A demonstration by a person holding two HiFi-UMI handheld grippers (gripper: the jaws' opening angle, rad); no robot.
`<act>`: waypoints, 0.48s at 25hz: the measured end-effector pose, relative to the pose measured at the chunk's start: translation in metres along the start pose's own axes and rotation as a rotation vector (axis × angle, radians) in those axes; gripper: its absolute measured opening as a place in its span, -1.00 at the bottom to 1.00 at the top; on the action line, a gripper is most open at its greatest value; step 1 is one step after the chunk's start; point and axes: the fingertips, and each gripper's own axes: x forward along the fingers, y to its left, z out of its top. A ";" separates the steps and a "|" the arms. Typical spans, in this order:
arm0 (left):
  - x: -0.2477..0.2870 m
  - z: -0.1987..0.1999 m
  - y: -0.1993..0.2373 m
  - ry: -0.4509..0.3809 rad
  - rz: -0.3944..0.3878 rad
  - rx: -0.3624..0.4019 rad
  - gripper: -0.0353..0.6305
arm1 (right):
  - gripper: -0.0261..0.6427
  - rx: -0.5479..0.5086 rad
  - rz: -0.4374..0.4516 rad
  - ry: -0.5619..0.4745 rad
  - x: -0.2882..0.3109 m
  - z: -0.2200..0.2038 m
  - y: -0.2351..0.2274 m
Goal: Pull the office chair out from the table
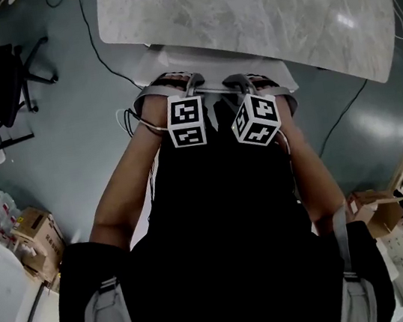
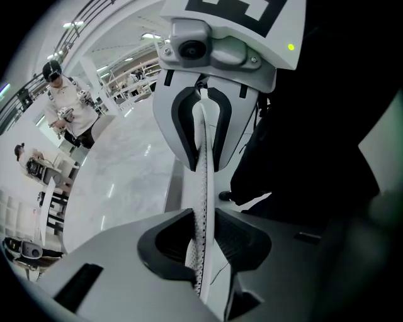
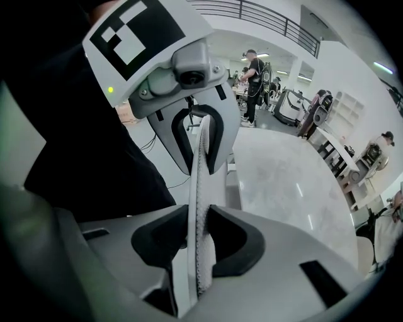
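Jaws of left gripper [image 2: 203,244], right gripper [image 3: 200,244], each pinching office chair [image 2: 203,182] backrest rim

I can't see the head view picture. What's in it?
Seen from above, a person's left hand-held gripper and right hand-held gripper both clamp the top edge of an office chair, which stands close to a pale marble table.

Table [image 1: 254,12] hems the office chair [image 1: 209,90]; floor [image 1: 80,115] leftward lies open.
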 end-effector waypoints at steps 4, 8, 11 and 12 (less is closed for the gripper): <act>-0.001 -0.001 -0.001 0.002 -0.015 -0.002 -0.57 | -0.60 0.001 -0.002 -0.002 0.000 0.001 0.001; -0.002 -0.001 -0.004 0.007 -0.045 0.004 -0.57 | -0.61 0.003 0.021 0.002 -0.001 0.002 0.004; -0.004 -0.004 -0.010 0.005 -0.056 0.008 -0.57 | -0.61 0.006 0.035 0.007 0.001 0.005 0.012; -0.004 -0.005 -0.013 0.003 -0.058 0.008 -0.57 | -0.61 0.009 0.037 0.007 0.001 0.006 0.014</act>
